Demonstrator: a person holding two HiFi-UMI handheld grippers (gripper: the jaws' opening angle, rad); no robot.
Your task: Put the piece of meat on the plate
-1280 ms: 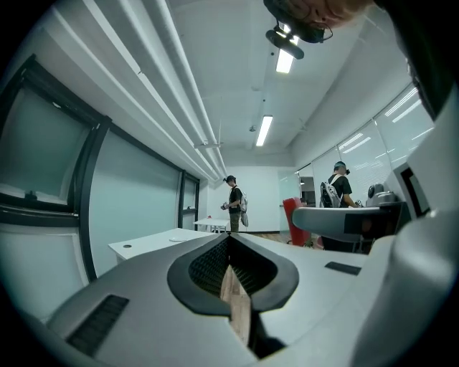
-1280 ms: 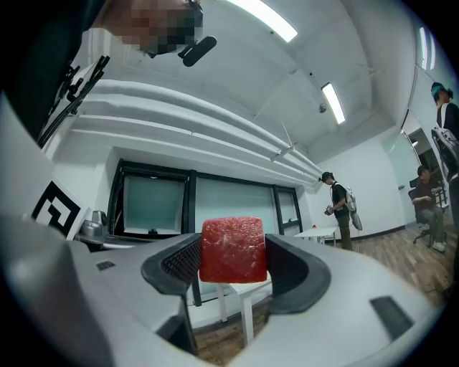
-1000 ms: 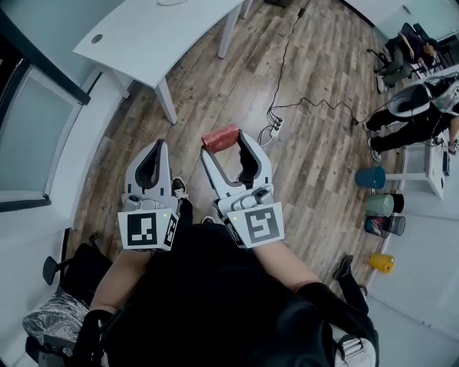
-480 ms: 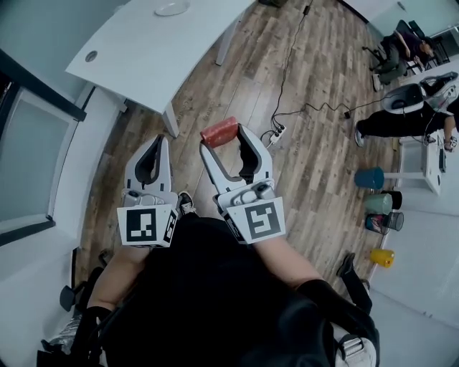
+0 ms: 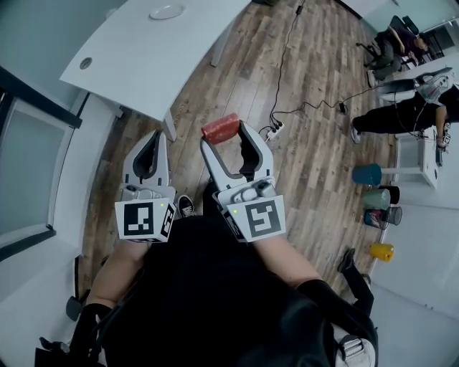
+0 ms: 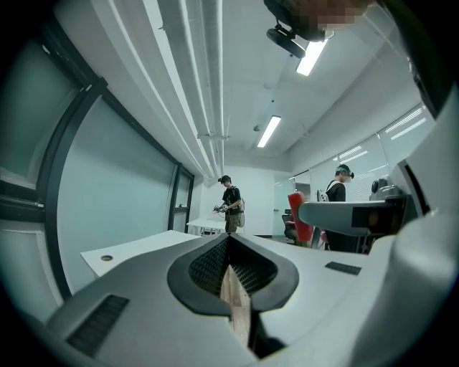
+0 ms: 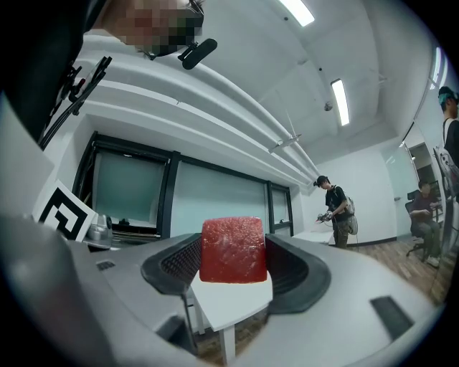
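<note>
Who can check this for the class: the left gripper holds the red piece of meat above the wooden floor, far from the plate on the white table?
No: the right gripper holds the red piece of meat, as the right gripper view shows. The rest stands.

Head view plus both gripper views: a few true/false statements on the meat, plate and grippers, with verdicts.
1. The right gripper has the piece of meat clamped between its jaws. True.
2. The meat lies on the plate. False: the plate sits on the white table, well apart from the meat.
3. The left gripper is wide open. False: its jaws are together with nothing between them.
4. A power strip lies on the wood floor. True.
</note>
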